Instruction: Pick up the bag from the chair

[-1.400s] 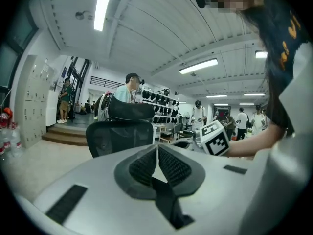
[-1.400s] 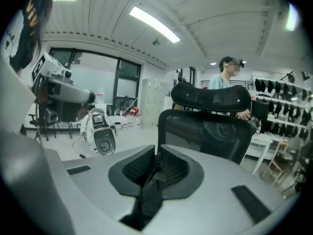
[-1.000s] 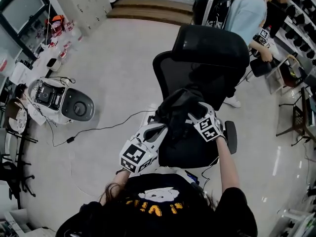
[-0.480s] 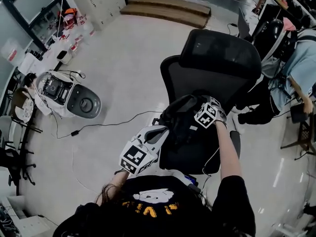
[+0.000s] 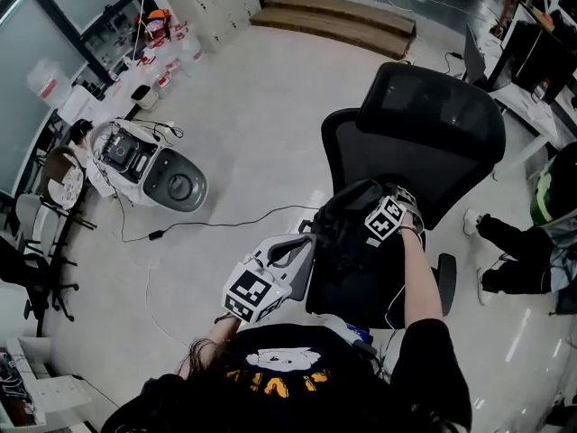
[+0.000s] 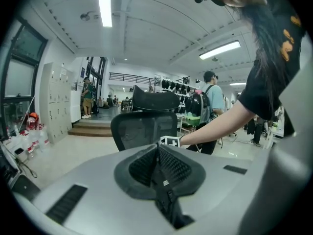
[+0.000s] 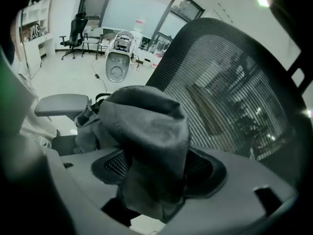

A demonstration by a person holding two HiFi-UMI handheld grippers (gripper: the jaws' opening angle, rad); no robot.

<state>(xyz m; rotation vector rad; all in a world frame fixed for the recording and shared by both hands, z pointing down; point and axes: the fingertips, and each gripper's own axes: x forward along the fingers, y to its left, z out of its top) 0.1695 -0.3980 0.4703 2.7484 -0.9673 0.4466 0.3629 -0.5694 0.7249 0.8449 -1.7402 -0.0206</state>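
Note:
A dark grey bag (image 5: 347, 233) lies bunched on the seat of a black mesh office chair (image 5: 437, 133). My right gripper (image 5: 379, 195) is over the bag near the backrest and is shut on a fold of it. In the right gripper view, grey fabric (image 7: 146, 131) bulges out over the closed jaws (image 7: 156, 175), with the mesh backrest (image 7: 230, 82) just behind. My left gripper (image 5: 305, 242) is at the bag's left edge. In the left gripper view its jaws (image 6: 159, 165) are shut on a thin black strap (image 6: 167, 192) of the bag.
A grey and white machine (image 5: 158, 170) sits on the floor at the left, with a cable (image 5: 216, 224) trailing toward the chair. Wooden steps (image 5: 334, 21) are at the back. A seated person's legs (image 5: 509, 251) are to the right. The chair's armrest (image 7: 61, 104) is beside the bag.
The right gripper has moved up toward the backrest with the bag fabric in it. The head view has swung, and the standing person with a backpack is out of view.

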